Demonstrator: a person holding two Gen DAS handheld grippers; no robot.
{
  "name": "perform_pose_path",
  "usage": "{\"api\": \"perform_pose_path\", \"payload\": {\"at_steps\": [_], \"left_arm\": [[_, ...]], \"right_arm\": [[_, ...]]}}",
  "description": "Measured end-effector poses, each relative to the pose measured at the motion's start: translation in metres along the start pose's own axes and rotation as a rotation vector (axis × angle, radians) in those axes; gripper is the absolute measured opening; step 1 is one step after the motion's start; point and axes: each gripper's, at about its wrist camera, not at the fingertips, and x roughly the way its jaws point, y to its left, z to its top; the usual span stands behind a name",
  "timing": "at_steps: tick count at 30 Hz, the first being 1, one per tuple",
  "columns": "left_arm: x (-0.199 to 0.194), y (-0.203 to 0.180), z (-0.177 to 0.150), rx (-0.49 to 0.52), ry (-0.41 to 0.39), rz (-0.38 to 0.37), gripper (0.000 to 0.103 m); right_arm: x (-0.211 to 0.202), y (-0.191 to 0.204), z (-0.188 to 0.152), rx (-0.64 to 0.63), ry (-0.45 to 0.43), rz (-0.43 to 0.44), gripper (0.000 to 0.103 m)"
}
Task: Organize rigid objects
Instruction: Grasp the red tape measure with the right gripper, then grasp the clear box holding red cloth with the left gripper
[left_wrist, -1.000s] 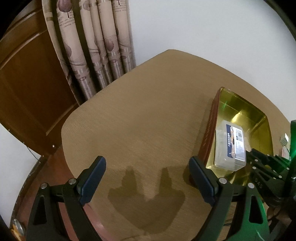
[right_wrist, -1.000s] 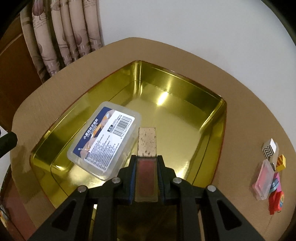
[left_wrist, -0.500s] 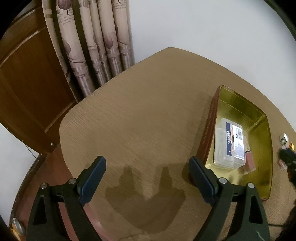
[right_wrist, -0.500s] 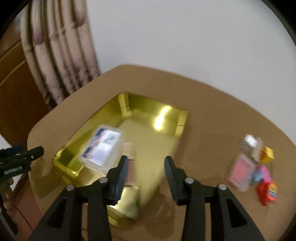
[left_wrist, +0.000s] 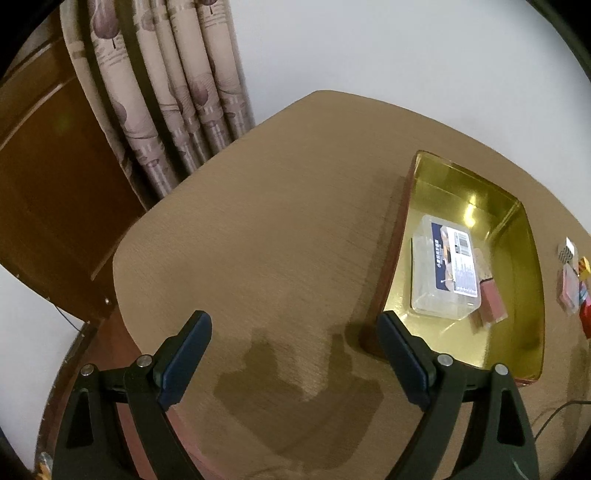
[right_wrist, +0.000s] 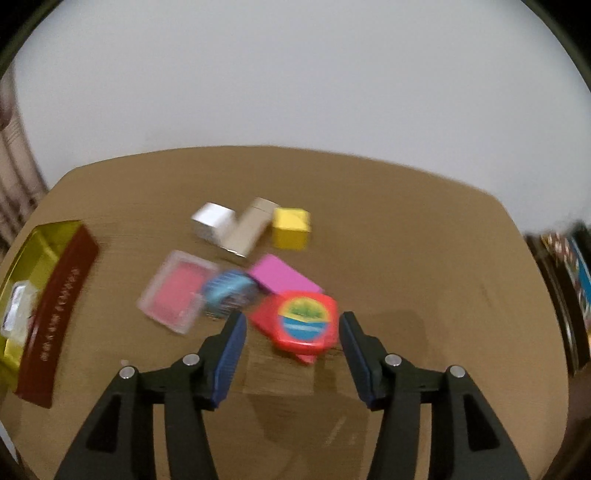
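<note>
On your table (right_wrist: 424, 258) a loose heap waits: a red box with a round label (right_wrist: 301, 323), a pink card (right_wrist: 282, 278), a blue item (right_wrist: 231, 291), a clear case with a pink insert (right_wrist: 177, 291), a white cube (right_wrist: 212, 219), a beige box (right_wrist: 249, 229) and a yellow cube (right_wrist: 290, 228). The gold tin (left_wrist: 524, 258) sits well to their left, holding a clear labelled box (left_wrist: 443, 273) and a reddish block (left_wrist: 491, 301). Your right tongs (right_wrist: 291, 349) are opening, empty, above the red box. Your left tongs (left_wrist: 295, 354) hang spread wide over bare table, gripping nothing.
</note>
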Motion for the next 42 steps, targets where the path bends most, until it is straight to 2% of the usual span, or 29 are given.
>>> {"api": "perform_pose_path", "payload": {"at_steps": [7, 12, 16, 20, 21, 26, 33, 39, 42], "left_arm": [[0.003, 0.001, -0.002, 0.006, 0.002, 0.015, 0.089], [0.003, -0.002, -0.003, 0.022, 0.003, 0.023, 0.089], [0.002, -0.002, -0.003, 0.037, -0.006, 0.038, 0.089], [-0.008, 0.003, 0.000, 0.026, -0.049, 0.036, 0.089], [-0.010, 0.003, 0.001, 0.025, -0.057, 0.036, 0.089], [-0.023, -0.007, 0.002, 0.055, -0.092, 0.037, 0.089], [-0.051, -0.062, 0.004, 0.184, -0.120, -0.064, 0.091], [-0.066, -0.152, 0.002, 0.336, -0.089, -0.215, 0.091], [-0.067, -0.194, -0.003, 0.405, -0.074, -0.276, 0.091]], "right_arm": [[0.020, -0.013, -0.003, 0.056, 0.014, 0.023, 0.054], [0.027, -0.005, -0.004, 0.030, -0.003, 0.000, 0.055], [0.040, -0.003, -0.006, 0.054, 0.032, 0.025, 0.055], [0.042, -0.007, -0.010, 0.078, 0.011, 0.043, 0.054], [0.042, -0.009, -0.013, 0.084, 0.007, 0.055, 0.050], [0.040, -0.019, -0.019, 0.094, -0.013, 0.062, 0.050], [0.036, -0.052, -0.020, 0.141, -0.013, 0.025, 0.049], [0.040, -0.083, -0.036, 0.112, 0.017, -0.073, 0.049], [0.038, -0.086, -0.041, 0.049, -0.012, -0.109, 0.049]]}}
